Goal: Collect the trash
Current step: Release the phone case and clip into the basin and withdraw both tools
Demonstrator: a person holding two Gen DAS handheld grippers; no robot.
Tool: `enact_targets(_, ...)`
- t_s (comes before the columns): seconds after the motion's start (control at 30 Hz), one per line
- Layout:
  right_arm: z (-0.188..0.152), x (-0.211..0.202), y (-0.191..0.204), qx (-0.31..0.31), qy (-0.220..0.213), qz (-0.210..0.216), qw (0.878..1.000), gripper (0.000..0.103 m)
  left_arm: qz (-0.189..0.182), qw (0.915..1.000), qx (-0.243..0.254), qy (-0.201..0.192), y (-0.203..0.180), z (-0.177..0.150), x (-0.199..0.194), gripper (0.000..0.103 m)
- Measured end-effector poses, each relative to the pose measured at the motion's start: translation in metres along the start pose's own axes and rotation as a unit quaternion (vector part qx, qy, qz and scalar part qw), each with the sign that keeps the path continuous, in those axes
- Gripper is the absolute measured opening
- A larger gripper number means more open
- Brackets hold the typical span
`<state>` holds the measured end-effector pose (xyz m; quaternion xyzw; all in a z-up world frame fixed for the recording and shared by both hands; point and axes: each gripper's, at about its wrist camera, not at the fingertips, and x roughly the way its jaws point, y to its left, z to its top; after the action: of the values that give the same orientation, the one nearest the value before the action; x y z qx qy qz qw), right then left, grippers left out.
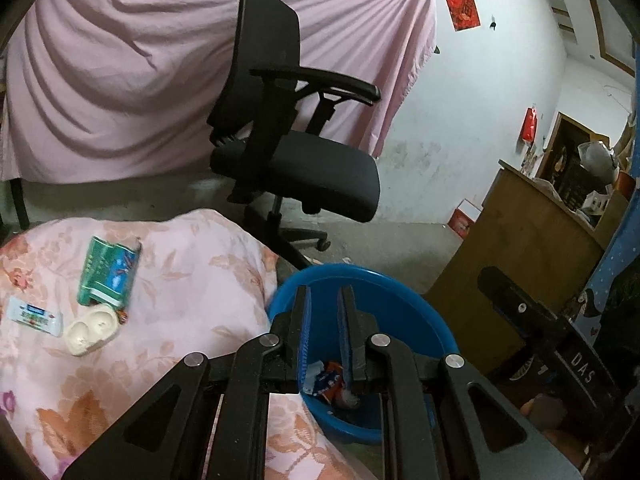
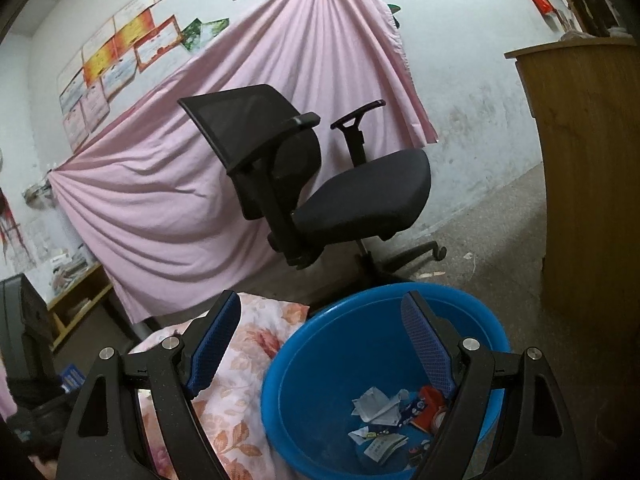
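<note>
Left gripper [image 1: 324,300] is hovering nearly closed and empty, right gripper [image 2: 324,320] spread; green wrapper [image 1: 110,276], left of frame, is looking light, crinkly—pinch its edge.

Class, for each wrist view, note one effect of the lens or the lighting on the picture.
Left wrist view: fisheye bends the room, dark vignette at the corners, office chair sharp. Right wrist view: same curving, cabinet edge bowed, blue tub evenly lit, without glare.

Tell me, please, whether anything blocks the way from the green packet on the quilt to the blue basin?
Nothing visible does. The green packet lies on the floral quilt, and the blue basin stands open-topped just past the quilt's edge, with bare quilt between them.
</note>
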<state>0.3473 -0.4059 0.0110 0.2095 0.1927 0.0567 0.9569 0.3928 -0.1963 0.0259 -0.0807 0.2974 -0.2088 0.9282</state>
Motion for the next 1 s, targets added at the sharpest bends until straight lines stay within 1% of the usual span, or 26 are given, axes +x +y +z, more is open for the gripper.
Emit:
enact_targets(0.07, 0.0, -0.001, 0.005, -0.007, -0.002, 0.0, 1.0, 0.085, 0.005, 1.0, 0.001, -0.008, 0.002, -0.001, -0.011, 0.014)
enact_targets(0.1, 0.002, 0.0, 0.007, -0.009, -0.004, 0.001, 1.0, 0.085, 0.01, 0.9999, 0.001, -0.014, 0.005, 0.001, -0.017, 0.016)
enact_targets(0.17, 0.005, -0.001, 0.014, -0.012, -0.01, 0.005, 1.0, 0.086, 0.017, 0.9995, 0.001, -0.028, 0.011, 0.001, -0.029, 0.024)
enact_targets(0.2, 0.007, -0.002, 0.018, -0.014, -0.014, 0.007, 1.0, 0.088, 0.02, 0.9992, 0.001, -0.035, 0.013, 0.003, -0.035, 0.03)
enact_targets(0.23, 0.008, -0.004, 0.024, -0.018, -0.02, 0.01, 1.0, 0.089, 0.026, 0.9986, -0.001, -0.047, 0.017, 0.004, -0.043, 0.034)
enact_targets(0.3, 0.01, -0.005, 0.034, -0.025, -0.033, 0.013, 0.999, 0.096, 0.034, 0.9973, -0.005, -0.065, 0.025, 0.008, -0.056, 0.037)
enact_targets(0.37, 0.011, -0.01, 0.047, -0.035, -0.051, 0.018, 0.998, 0.102, 0.046, 0.9956, -0.007, -0.081, 0.033, 0.012, -0.067, 0.043)
enact_targets(0.4, 0.011, -0.012, 0.052, -0.04, -0.059, 0.02, 0.997, 0.103, 0.058, 0.9937, -0.008, -0.096, 0.038, 0.013, -0.078, 0.049)
enact_targets(0.43, 0.011, -0.014, 0.059, -0.046, -0.07, 0.024, 0.996, 0.103, 0.07, 0.9916, -0.009, -0.109, 0.043, 0.013, -0.087, 0.052)
enact_targets(0.5, 0.011, -0.017, 0.071, -0.06, -0.087, 0.03, 0.994, 0.103, 0.092, 0.9864, -0.007, -0.136, 0.053, 0.012, -0.102, 0.064)
enact_targets(0.53, 0.01, -0.018, 0.078, -0.068, -0.096, 0.034, 0.992, 0.103, 0.104, 0.9832, -0.008, -0.15, 0.059, 0.011, -0.111, 0.077)
enact_targets(0.57, 0.009, -0.019, 0.086, -0.075, -0.105, 0.038, 0.991, 0.103, 0.114, 0.9801, -0.009, -0.162, 0.065, 0.01, -0.118, 0.083)
enact_targets(0.6, 0.009, -0.019, 0.091, -0.08, -0.111, 0.04, 0.99, 0.103, 0.124, 0.9765, -0.011, -0.176, 0.071, 0.008, -0.126, 0.093)
enact_targets(0.67, 0.006, -0.018, 0.107, -0.093, -0.124, 0.05, 0.987, 0.103, 0.141, 0.9698, -0.015, -0.198, 0.082, 0.004, -0.136, 0.098)
enact_targets(0.73, 0.002, -0.016, 0.122, -0.106, -0.133, 0.057, 0.984, 0.103, 0.158, 0.9633, -0.018, -0.216, 0.096, -0.001, -0.147, 0.1)
enact_targets(0.83, -0.005, -0.01, 0.143, -0.125, -0.135, 0.073, 0.98, 0.103, 0.182, 0.9562, -0.019, -0.228, 0.113, -0.008, -0.156, 0.101)
enact_targets(0.97, -0.016, 0.002, 0.167, -0.148, -0.126, 0.087, 0.977, 0.103, 0.214, 0.9452, -0.025, -0.246, 0.137, -0.02, -0.166, 0.101)
enact_targets(1.0, -0.019, 0.005, 0.173, -0.155, -0.124, 0.089, 0.976, 0.103, 0.219, 0.944, -0.028, -0.246, 0.144, -0.023, -0.168, 0.101)
